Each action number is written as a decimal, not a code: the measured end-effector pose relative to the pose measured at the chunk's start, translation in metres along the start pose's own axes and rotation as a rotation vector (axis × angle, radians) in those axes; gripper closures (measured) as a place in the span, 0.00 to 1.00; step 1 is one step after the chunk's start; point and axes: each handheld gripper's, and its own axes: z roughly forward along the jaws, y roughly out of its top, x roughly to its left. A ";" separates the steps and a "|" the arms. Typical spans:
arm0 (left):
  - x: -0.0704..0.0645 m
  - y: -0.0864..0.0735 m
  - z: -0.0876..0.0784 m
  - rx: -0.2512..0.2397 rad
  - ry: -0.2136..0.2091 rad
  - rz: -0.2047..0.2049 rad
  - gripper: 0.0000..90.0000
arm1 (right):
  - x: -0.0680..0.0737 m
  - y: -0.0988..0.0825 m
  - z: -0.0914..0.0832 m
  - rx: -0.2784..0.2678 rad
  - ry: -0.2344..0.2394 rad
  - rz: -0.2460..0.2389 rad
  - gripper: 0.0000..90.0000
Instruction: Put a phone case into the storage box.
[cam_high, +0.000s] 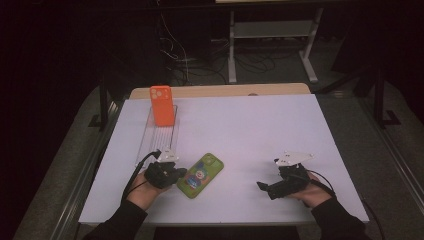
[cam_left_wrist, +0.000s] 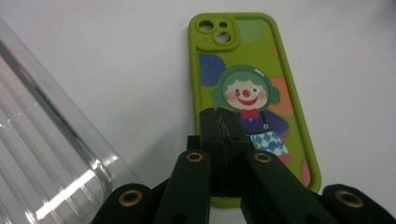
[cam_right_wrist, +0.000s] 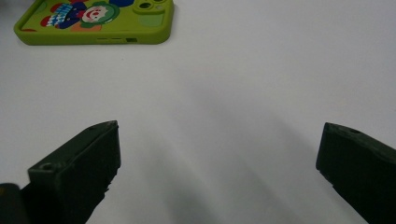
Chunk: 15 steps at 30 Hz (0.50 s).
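- The green phone case (cam_high: 200, 175) is seen flat on the white table (cam_high: 260, 130), lower centre of the high view.
- The left gripper (cam_left_wrist: 219, 122) is held over its near end, jaws pressed together, nothing clamped.
- The right gripper (cam_right_wrist: 219, 154) is kept lower right, jaws wide apart.

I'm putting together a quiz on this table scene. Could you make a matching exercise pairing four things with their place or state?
Column one:
1. green clown-print phone case
2. orange phone case
3. left gripper
4. right gripper

Column two:
A. jaws wide apart over bare table
B. lying flat on the white table
C. jaws pressed together, nothing between them
D. standing upright in the clear ribbed plastic tray

Pairs: 1-B, 2-D, 3-C, 4-A
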 end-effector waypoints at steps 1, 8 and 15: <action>0.000 -0.001 0.000 -0.005 -0.003 -0.007 1.00 | 0.000 0.000 0.000 0.000 0.000 0.001 0.00; -0.001 -0.008 0.000 0.012 0.009 -0.003 1.00 | 0.000 0.000 0.000 0.000 0.001 0.002 0.00; 0.002 -0.011 -0.001 0.021 0.036 0.015 1.00 | 0.000 0.000 0.000 0.002 -0.001 -0.004 0.00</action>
